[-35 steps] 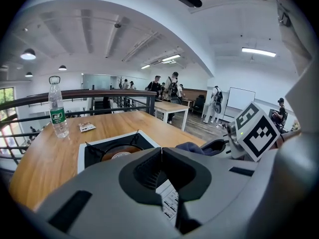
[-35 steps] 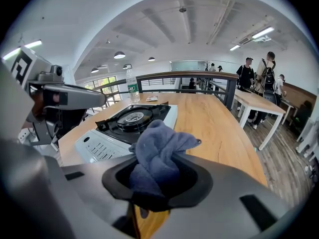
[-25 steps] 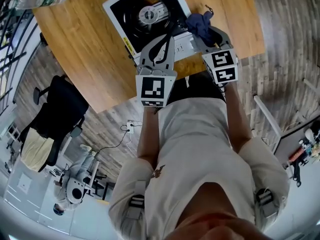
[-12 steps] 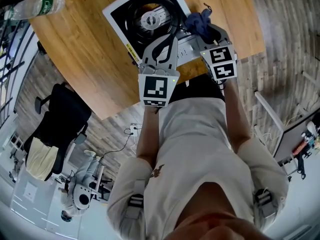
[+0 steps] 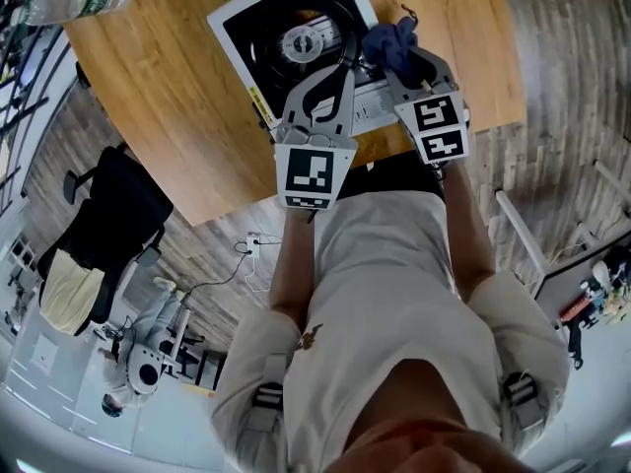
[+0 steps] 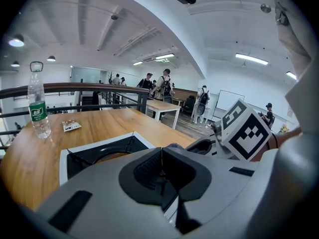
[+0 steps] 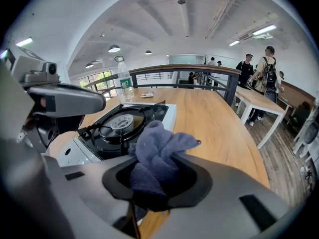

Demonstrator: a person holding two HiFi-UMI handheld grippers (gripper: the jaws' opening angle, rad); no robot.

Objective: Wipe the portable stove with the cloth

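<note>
Movement: left gripper (image 6: 160, 158) has shifted slightly towards the right gripper (image 7: 157, 179) over the last second. The right gripper and its load sit almost where they were.
Left gripper: jaws pressed together with nothing between them. It is positioned over the front edge of the stove and points towards the burner.
Right gripper: jaws clamped on the dark blue terry cloth (image 7: 158, 146), which bunches up out of them.
Cloth: at the front right corner of the stove, just beside the black top. Contact with the stove cannot be determined.
Stove: white square portable gas stove (image 5: 251, 52) with a black top and a round central burner. It stands on the light wooden table (image 7: 214, 121), near the table's front edge.
Bottle: clear plastic water bottle with green label (image 6: 38, 106), upright on the far side of the table, well apart from the stove.
</note>
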